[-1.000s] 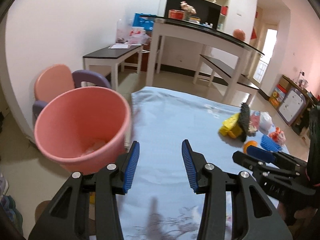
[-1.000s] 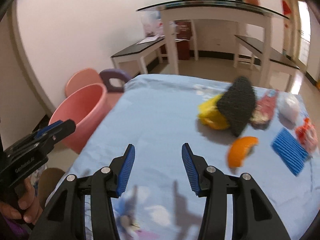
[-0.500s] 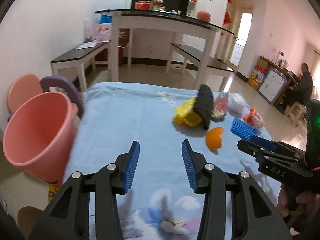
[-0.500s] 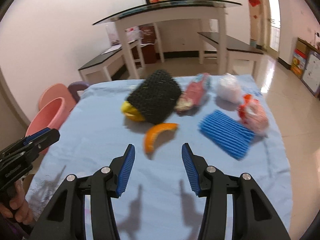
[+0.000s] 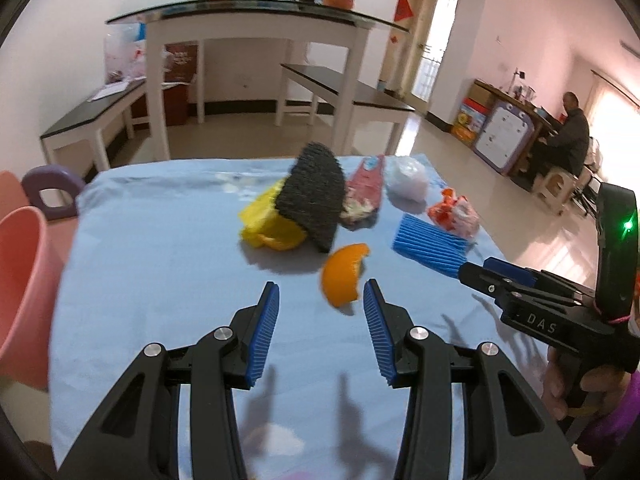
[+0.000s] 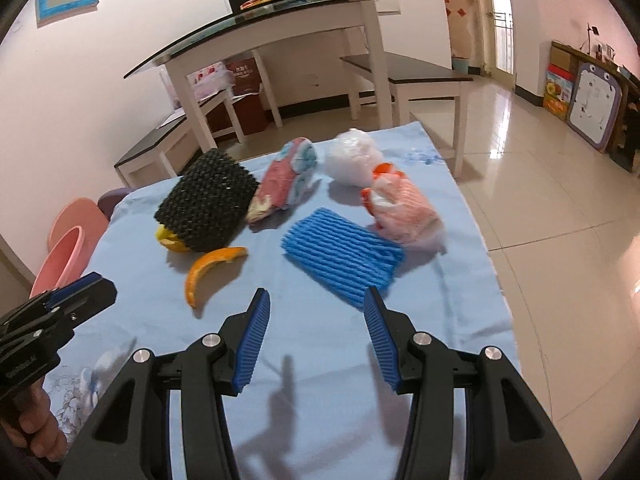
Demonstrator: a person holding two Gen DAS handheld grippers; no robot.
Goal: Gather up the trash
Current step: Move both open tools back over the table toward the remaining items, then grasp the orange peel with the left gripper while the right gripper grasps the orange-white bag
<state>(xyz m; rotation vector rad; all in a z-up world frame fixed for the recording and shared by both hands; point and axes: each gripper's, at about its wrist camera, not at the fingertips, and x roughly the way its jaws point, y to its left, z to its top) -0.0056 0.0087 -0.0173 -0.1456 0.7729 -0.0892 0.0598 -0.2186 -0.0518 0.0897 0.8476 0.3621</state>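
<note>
Trash lies on the blue-clothed table [image 5: 160, 260]: an orange peel [image 5: 344, 276], a black foam net [image 5: 314, 196] on a yellow wrapper [image 5: 268, 224], a pink wrapper [image 5: 364, 192], a white bag [image 5: 406, 174], an orange-red bag [image 5: 454, 214] and a blue foam net [image 5: 430, 246]. My left gripper [image 5: 320, 300] is open and empty, with the peel just beyond its right fingertip. My right gripper [image 6: 316, 304] is open and empty above the cloth, with the blue foam net [image 6: 342, 256] just ahead and the peel [image 6: 212, 272] to its left. The pink bin [image 5: 20, 292] stands off the table's left side.
A purple chair [image 5: 52, 192] stands behind the bin. White tables and dark benches [image 5: 344, 88] fill the room beyond the table. A person [image 5: 572, 136] sits at a desk far right. The table's right edge [image 6: 488, 264] drops to tiled floor.
Both views have swung right, away from the pink bin and toward the trash pile, which now sits closer. Both grippers have stayed open and empty.
</note>
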